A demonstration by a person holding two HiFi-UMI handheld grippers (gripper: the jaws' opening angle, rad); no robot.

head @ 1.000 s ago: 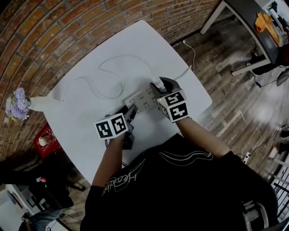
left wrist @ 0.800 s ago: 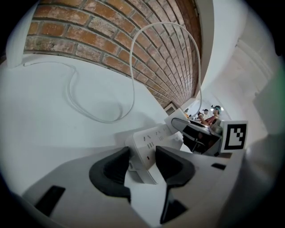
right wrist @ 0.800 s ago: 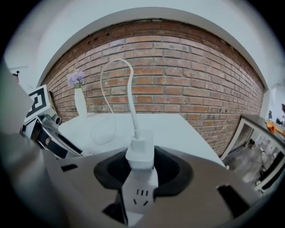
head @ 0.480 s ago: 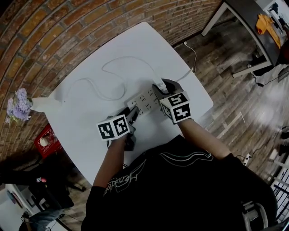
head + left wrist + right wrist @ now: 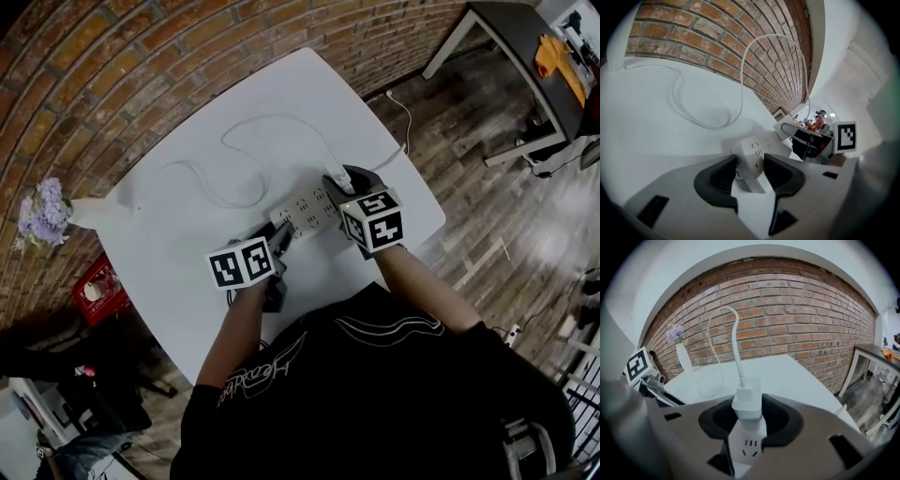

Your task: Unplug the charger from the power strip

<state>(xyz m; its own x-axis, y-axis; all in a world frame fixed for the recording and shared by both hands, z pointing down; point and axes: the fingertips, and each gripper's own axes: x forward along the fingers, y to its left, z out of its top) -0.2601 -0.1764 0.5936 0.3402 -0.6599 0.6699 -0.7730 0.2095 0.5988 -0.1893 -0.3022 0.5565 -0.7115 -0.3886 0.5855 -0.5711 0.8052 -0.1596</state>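
A white power strip lies on the white table. A white charger stands plugged into its right end, and its cable loops off across the table. My left gripper is shut on the strip's near end; in the left gripper view the strip sits between the dark pads. My right gripper is shut on the charger. In the right gripper view the charger fills the gap between the pads, still seated in the strip.
A white vase of purple flowers stands at the table's left corner by the brick wall. A red crate sits on the floor below it. A dark table stands at the upper right. The table's edge runs just right of my right gripper.
Both grippers keep their hold on the strip and the charger, which stays plugged in. Only the head view has shifted a little.
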